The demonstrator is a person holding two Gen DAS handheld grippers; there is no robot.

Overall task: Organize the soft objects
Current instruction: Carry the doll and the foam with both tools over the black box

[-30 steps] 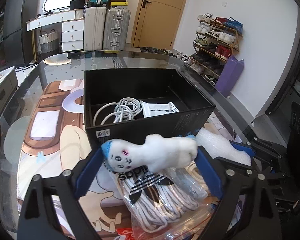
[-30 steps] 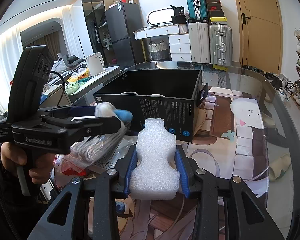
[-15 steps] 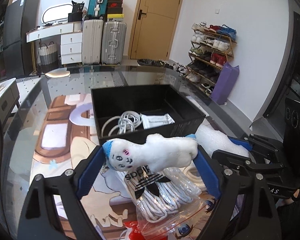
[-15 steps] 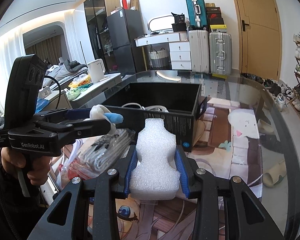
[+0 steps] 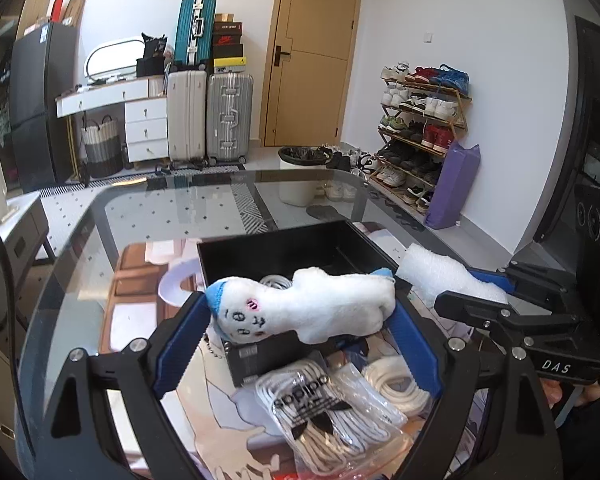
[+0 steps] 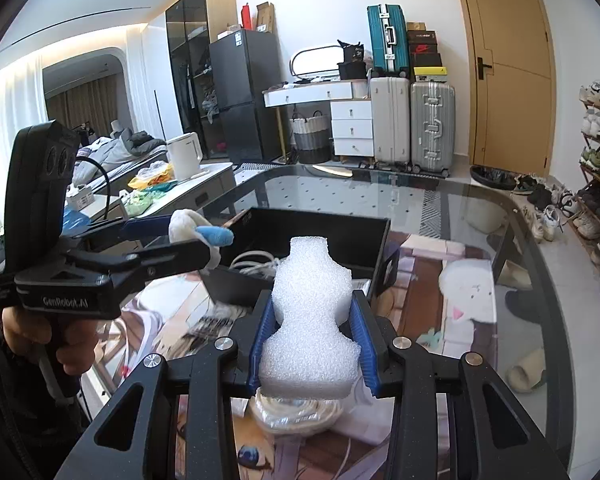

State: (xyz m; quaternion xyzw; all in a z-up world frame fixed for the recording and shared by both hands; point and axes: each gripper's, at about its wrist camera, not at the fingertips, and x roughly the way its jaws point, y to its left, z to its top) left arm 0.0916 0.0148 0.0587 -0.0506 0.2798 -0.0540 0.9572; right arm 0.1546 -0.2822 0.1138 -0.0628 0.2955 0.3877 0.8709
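My left gripper point(image 5: 296, 320) is shut on a white plush toy point(image 5: 304, 310) with a blue cap, held crosswise above the near wall of the black box point(image 5: 276, 250). My right gripper point(image 6: 312, 320) is shut on a white foam piece point(image 6: 310, 316), held upright above the table in front of the box point(image 6: 320, 226). The foam point(image 5: 448, 274) and right gripper also show at the right of the left wrist view. The plush toy point(image 6: 192, 226) and left gripper show at the left of the right wrist view. White cable lies inside the box point(image 6: 252, 260).
A clear bag of white laces point(image 5: 332, 412) and a coiled white rope point(image 5: 396, 384) lie on the glass table point(image 5: 152, 208) below my left gripper. A bagged rope coil point(image 6: 296, 412) lies under my right gripper. Suitcases, a shoe rack and a door stand beyond.
Both grippers have risen with their loads. The box now sits lower in both views and I look down into it more steeply.
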